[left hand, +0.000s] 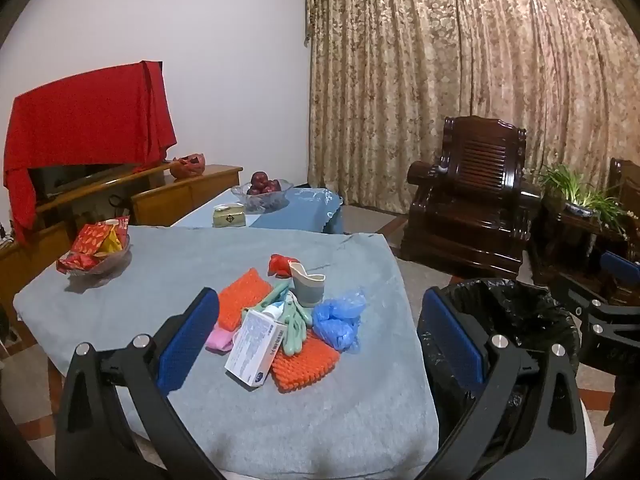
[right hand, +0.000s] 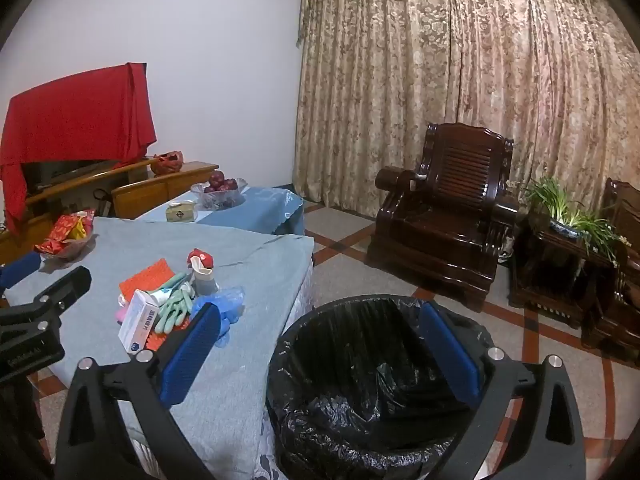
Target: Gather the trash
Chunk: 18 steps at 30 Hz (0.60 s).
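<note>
A heap of trash lies on the grey-blue cloth of the table (left hand: 280,420): a white carton (left hand: 256,354), green gloves (left hand: 294,320), crumpled blue plastic (left hand: 338,320), orange knobbly pads (left hand: 304,364), a torn paper cup (left hand: 306,286), a red scrap (left hand: 282,263) and something pink (left hand: 220,340). My left gripper (left hand: 320,344) hovers open just before the heap, nothing between its blue pads (left hand: 188,344). To the right stands a bin lined with a black bag (right hand: 360,380). My right gripper (right hand: 320,356) is open above the bin's mouth, holding nothing.
A glass dish of red snack packets (left hand: 96,248) sits at the table's far left. Behind are a second table with a fruit bowl (left hand: 262,190) and tissue box (left hand: 230,216), a TV cabinet with red cloth (left hand: 88,120), dark wooden armchair (right hand: 448,208), potted plant (right hand: 568,208).
</note>
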Each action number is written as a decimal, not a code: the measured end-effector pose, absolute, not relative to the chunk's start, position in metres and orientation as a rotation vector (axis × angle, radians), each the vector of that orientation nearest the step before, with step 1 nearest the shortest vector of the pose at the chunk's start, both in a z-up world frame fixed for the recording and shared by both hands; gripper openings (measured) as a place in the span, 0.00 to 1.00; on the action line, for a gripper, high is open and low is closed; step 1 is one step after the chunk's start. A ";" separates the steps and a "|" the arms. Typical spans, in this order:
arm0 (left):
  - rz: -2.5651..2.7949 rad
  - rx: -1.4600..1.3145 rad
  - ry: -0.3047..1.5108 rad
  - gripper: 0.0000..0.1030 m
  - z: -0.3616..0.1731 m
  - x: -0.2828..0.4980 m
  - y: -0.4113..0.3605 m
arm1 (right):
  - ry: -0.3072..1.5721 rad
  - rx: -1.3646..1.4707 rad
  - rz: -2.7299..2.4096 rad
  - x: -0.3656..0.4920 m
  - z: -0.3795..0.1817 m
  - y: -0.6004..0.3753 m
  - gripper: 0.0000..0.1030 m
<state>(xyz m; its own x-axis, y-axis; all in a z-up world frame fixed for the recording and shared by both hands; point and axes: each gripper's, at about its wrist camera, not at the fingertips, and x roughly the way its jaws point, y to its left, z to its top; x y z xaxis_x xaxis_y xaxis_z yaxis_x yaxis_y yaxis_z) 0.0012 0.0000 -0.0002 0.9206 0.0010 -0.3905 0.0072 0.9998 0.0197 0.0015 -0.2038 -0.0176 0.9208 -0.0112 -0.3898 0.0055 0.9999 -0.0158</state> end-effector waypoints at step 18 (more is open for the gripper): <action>-0.001 0.036 0.380 0.95 0.000 0.002 -0.001 | 0.398 -0.012 -0.007 0.003 -0.018 -0.203 0.94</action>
<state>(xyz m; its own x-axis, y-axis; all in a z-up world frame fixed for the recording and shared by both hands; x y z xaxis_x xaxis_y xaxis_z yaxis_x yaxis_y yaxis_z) 0.0016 -0.0012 0.0002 0.9286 0.0061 -0.3709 0.0076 0.9993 0.0355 0.0028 -0.2030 -0.0183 0.9218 -0.0090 -0.3875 0.0044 0.9999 -0.0128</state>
